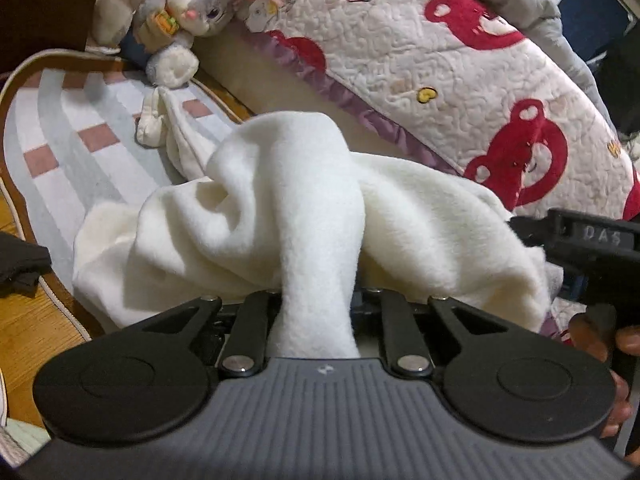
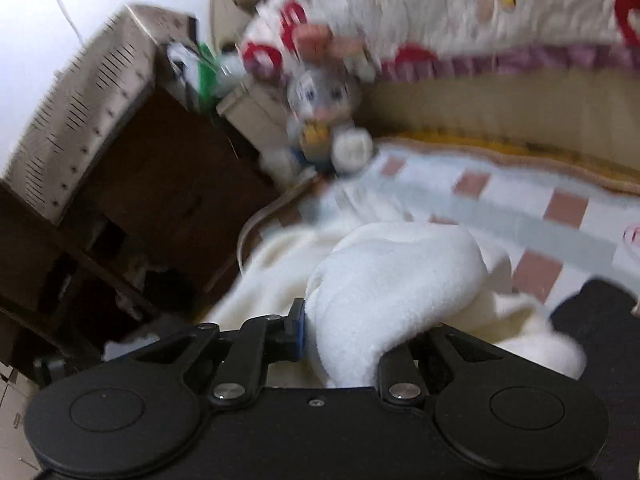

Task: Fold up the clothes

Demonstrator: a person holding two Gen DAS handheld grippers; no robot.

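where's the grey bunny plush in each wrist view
Left wrist view: the grey bunny plush sits at the upper left, beyond the white fleece garment, against the bear-print quilt.
Right wrist view: the plush, blurred, is upper centre, at the far edge of the checked mat.
Shared landmark: the bear-print quilt lies just behind it in both.
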